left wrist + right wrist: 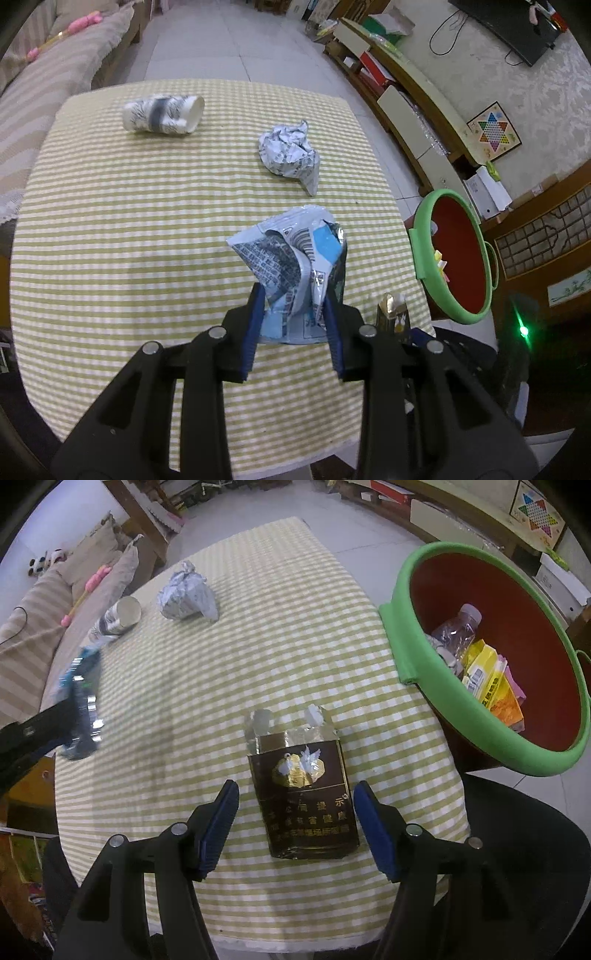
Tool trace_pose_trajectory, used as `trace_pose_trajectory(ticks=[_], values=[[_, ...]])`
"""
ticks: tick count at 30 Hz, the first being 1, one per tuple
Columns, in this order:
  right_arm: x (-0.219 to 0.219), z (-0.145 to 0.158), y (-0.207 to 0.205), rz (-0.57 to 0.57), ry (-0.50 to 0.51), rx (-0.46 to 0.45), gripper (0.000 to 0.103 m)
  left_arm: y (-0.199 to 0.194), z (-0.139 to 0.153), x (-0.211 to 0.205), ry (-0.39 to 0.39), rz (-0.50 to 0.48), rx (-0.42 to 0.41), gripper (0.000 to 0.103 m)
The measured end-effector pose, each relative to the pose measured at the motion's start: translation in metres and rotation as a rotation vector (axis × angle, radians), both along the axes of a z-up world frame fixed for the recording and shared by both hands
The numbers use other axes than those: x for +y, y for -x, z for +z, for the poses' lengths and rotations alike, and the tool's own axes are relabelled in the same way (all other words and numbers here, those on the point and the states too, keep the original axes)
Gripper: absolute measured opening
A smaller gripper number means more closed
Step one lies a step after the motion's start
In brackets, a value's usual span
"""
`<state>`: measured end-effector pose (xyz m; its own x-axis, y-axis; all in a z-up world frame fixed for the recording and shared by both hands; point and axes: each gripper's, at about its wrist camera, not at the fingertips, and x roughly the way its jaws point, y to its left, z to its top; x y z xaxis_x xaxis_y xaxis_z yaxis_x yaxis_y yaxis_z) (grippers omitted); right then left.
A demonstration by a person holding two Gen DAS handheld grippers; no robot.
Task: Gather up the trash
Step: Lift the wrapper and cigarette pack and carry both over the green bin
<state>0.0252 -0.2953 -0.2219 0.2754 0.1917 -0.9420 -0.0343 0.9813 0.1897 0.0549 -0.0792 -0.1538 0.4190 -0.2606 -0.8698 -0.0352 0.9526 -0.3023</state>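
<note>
My left gripper [294,301] is shut on a crumpled blue and white snack wrapper [291,254], held above the checked tablecloth [129,221]; it also shows at the left of the right wrist view [79,705]. My right gripper [293,794] is open, its jaws on either side of a dark brown cigarette pack [304,794] that lies on the cloth, apart from both pads. A crumpled paper ball [290,153] and a paper cup [164,114] on its side lie farther back. The green-rimmed red bin [480,686] stands off the table's right edge.
The bin holds a plastic bottle [458,631] and several yellow and pink wrappers [491,686]. A sofa [44,85] runs along the left side. A low cabinet [413,107] lines the right wall. A black chair [524,827] stands at the table's near right corner.
</note>
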Motion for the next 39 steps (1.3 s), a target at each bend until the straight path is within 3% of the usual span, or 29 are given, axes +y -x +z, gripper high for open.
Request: trace_pose_trajectory(ticks=[10, 11, 13, 18, 29, 39], values=[[0.007, -0.001, 0.006, 0.041, 0.031, 0.010, 0.066, 0.005, 0.018, 0.000, -0.009, -0.007, -0.055, 0.030], [0.008, -0.002, 0.006, 0.044, 0.039, 0.011, 0.063, 0.006, 0.018, 0.002, -0.011, -0.008, -0.058, 0.031], [0.010, -0.004, 0.005, 0.048, 0.032, 0.028, 0.048, 0.007, 0.020, 0.002, -0.015, -0.007, -0.062, 0.031], [0.006, 0.002, 0.006, 0.021, -0.008, 0.016, 0.047, 0.012, 0.023, 0.007, -0.014, 0.006, -0.069, 0.031], [-0.002, 0.075, 0.011, -0.011, -0.082, -0.153, 0.047, 0.022, 0.055, 0.007, -0.022, 0.014, -0.152, 0.030], [-0.009, 0.118, 0.011, -0.025, -0.118, -0.269, 0.047, 0.024, 0.080, -0.005, -0.034, -0.016, -0.210, 0.031]])
